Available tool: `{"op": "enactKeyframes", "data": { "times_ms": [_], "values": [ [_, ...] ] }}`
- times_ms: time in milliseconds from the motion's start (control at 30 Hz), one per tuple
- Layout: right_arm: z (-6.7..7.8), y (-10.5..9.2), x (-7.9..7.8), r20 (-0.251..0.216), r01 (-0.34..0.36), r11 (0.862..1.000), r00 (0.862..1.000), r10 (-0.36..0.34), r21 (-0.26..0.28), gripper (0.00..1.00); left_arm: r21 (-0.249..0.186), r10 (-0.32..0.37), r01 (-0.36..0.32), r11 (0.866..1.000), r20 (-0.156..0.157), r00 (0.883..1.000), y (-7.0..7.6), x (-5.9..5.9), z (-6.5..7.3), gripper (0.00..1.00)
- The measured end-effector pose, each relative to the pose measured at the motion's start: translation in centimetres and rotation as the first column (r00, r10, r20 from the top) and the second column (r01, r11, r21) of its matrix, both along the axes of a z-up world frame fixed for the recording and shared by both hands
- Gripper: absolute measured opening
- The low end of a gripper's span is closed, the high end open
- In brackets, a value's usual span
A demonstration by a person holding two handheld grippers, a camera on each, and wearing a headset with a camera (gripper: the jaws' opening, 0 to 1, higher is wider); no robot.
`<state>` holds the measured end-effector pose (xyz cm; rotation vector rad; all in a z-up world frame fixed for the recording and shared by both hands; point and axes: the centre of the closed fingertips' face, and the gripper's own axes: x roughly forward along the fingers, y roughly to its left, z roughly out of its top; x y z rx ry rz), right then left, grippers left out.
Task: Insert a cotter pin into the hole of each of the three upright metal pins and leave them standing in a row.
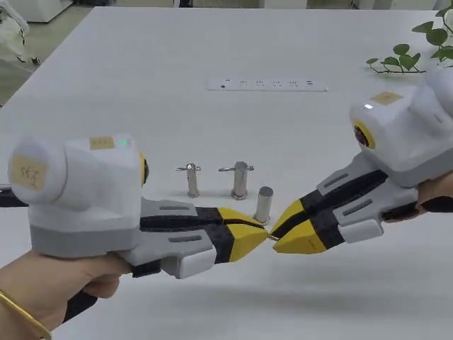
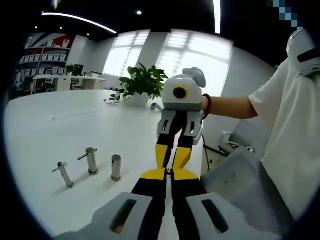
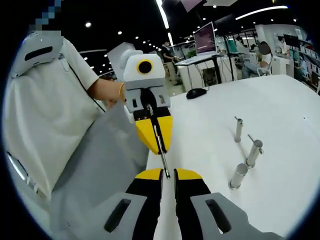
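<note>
White table (image 1: pixel 141 85) stretches wide under you, with the three pins in a row near its middle. The left pin (image 1: pixel 192 180) and middle pin (image 1: pixel 240 180) each carry a cotter through the head. The bare pin (image 1: pixel 263 204) stands just behind the gripper tips.

The step in hand looks like a tip-to-tip handover of the last cotter pin (image 3: pixel 162 155), held in the air in front of that bare pin. To do it well, get the right gripper (image 1: pixel 277 237) clamped firmly on the free end before you loosen the left gripper (image 1: pixel 263 228). Take it far enough back that a good length stays clear for threading, and keep it in line with the jaws so you can aim it at the hole (whose facing I cannot make out from here). Mind the bare pin, since it is close enough to knock over.

Your left gripper's fingers (image 3: pixel 150 135) are closed on the cotter pin, which juts from their tips toward the right gripper. The right gripper's jaws sit nearly together, with a thin gap in its own view and the pin's free end lying in it. Whether they have actually clamped it, I cannot tell.
</note>
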<state>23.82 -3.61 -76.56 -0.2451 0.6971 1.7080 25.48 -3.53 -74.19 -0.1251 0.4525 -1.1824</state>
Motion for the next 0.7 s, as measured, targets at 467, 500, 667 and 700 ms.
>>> {"op": "enactKeyframes", "data": {
  "times_ms": [467,500,667,700],
  "values": [
    [-0.14,-0.16,-0.25,0.112,-0.073,0.997,0.991,0.076,-0.023,0.04,0.009,-0.004,0.004,1.000,0.013,1.000,0.02,-0.14,-0.19,0.01],
    [-0.17,-0.16,-0.14,0.116,-0.070,0.997,0.991,0.072,-0.027,0.04,0.011,0.000,-0.001,1.000,0.016,1.000,0.04,-0.06,-0.23,0.01],
    [-0.23,-0.27,0.31,0.155,-0.070,0.996,0.985,0.078,-0.054,0.03,0.023,0.023,-0.024,0.999,0.040,0.999,0.07,0.39,-0.39,0.02],
    [-0.21,-0.32,0.38,0.166,-0.074,0.995,0.983,0.084,-0.063,0.03,0.018,0.030,-0.031,0.999,0.032,0.999,0.04,0.45,-0.40,0.02]
  ]
}}
